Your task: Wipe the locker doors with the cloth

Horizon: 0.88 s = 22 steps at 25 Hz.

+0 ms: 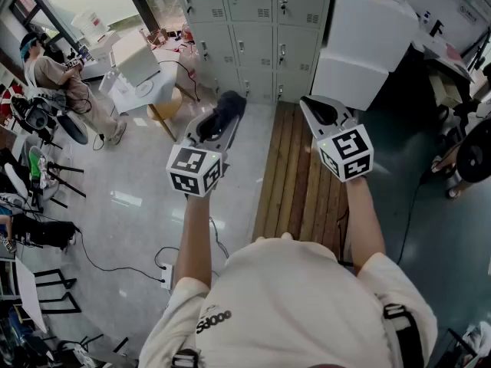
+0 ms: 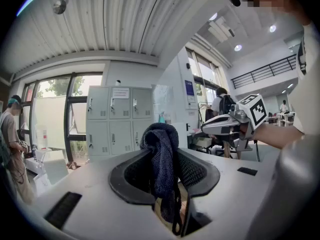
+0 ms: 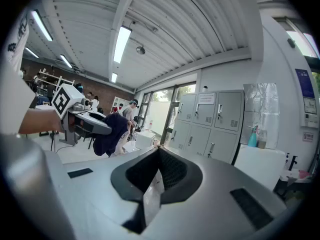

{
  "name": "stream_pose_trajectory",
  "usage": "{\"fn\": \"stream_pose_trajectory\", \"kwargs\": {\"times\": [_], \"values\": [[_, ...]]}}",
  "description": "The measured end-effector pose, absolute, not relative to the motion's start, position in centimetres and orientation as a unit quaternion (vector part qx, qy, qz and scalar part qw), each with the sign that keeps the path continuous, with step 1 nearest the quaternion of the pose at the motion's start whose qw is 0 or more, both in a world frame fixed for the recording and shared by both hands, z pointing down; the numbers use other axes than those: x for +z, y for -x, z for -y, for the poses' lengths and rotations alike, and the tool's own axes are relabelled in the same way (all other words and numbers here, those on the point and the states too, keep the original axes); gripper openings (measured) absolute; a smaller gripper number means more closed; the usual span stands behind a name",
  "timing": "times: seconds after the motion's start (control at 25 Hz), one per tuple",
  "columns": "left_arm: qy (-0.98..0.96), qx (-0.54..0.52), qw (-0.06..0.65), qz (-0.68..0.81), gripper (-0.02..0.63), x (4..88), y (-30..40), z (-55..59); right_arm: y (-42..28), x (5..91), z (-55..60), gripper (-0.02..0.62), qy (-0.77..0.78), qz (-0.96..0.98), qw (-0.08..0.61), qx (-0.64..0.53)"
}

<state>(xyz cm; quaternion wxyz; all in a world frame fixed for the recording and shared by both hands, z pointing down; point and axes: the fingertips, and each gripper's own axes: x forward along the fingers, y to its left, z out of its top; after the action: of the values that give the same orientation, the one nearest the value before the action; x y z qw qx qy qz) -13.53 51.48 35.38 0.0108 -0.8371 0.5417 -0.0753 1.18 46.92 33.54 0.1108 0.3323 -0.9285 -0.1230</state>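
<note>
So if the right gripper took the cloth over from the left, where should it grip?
Probably the bunched end of the cloth that sticks out past the tips of the left gripper, coming from the right side. That wad hangs free, while the rest is pinched between the jaws. The right gripper has its jaws together, so open them first.

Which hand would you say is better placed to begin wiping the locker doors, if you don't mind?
Left. The left tool is shut on the dark cloth, facing the locker doors; the right tool is shut with nothing in it.
</note>
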Motion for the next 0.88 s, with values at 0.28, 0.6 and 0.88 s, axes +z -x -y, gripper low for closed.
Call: {"fn": "stream_pose_trajectory", "kwargs": {"times": [0.28,0.6,0.88], "values": [[0.839,-0.072,0.006,-0.539,0.135,35.8,13.4,-50.2,-1.5,33.9,-45.7,0.005,-0.337,0.926,0.118,-0.125],[0.846,-0.071,-0.011,-0.528,0.135,37.6,11.1,-47.5,-4.7,34.4,-43.5,0.005,-0.358,0.926,0.084,-0.083],[0.854,-0.075,-0.012,-0.515,0.135,38.3,6.8,-44.6,-8.8,35.6,-40.9,0.005,-0.347,0.933,0.073,-0.054]]}}
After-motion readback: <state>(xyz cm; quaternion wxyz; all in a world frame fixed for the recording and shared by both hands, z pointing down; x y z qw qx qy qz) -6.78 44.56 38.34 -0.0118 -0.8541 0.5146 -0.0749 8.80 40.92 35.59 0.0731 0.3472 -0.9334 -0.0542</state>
